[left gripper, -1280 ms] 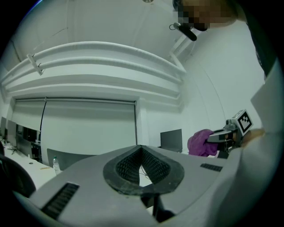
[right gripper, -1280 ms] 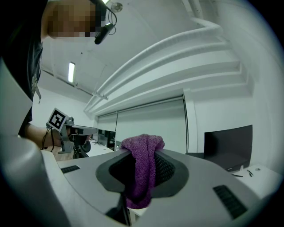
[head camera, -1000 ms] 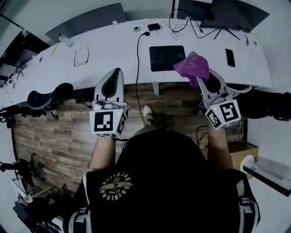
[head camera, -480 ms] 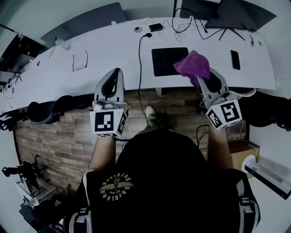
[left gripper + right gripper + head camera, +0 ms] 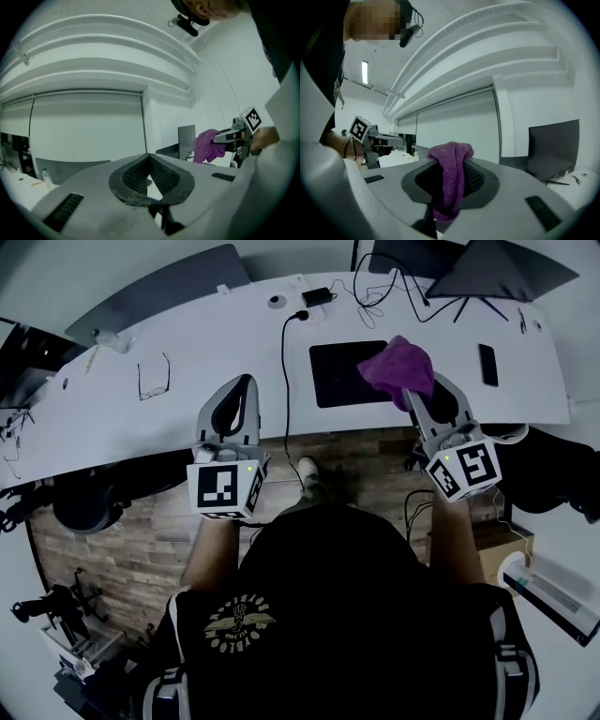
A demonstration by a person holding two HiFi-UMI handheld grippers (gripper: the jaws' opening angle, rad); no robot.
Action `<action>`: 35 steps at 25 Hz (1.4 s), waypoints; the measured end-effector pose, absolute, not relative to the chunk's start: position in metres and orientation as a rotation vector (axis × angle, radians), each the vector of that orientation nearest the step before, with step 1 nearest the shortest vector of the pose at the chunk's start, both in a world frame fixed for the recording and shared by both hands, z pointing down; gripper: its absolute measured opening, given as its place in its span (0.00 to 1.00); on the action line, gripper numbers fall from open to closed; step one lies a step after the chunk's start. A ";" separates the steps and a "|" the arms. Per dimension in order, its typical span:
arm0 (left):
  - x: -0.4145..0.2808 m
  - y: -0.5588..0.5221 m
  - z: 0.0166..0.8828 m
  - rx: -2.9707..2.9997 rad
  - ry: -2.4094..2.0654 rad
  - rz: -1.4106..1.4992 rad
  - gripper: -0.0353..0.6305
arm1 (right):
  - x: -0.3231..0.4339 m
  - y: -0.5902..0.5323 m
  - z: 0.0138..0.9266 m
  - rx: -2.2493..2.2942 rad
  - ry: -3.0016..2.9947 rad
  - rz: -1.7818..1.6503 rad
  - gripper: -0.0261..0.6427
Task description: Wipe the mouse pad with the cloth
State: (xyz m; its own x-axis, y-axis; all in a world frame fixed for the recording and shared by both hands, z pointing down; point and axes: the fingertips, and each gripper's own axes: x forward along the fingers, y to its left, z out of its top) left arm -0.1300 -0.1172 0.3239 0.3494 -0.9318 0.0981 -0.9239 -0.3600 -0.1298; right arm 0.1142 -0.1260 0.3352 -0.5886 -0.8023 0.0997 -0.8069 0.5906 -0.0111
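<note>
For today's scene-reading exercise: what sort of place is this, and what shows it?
Probably an office: a long white desk holds a monitor, a black mouse pad, a phone and trailing cables.

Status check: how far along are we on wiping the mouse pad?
Done: the cloth is picked up, pinched in the right gripper. In hand: it hangs over the right end of the mouse pad; contact isn't clear. Left: the wiping itself, since most of the pad lies uncovered. The left gripper is shut and empty.
</note>
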 end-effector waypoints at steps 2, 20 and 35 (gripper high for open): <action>-0.133 -0.129 0.323 -2.550 1.733 -0.229 0.06 | 0.110 -0.135 0.332 1.392 -2.716 0.077 0.17; -0.153 -0.204 0.314 -2.678 1.610 -0.099 0.06 | 0.082 -0.180 0.297 1.471 -2.588 -0.041 0.17; -0.174 -0.248 0.345 -2.608 1.804 -0.175 0.06 | 0.033 -0.248 0.328 1.180 -2.721 0.018 0.17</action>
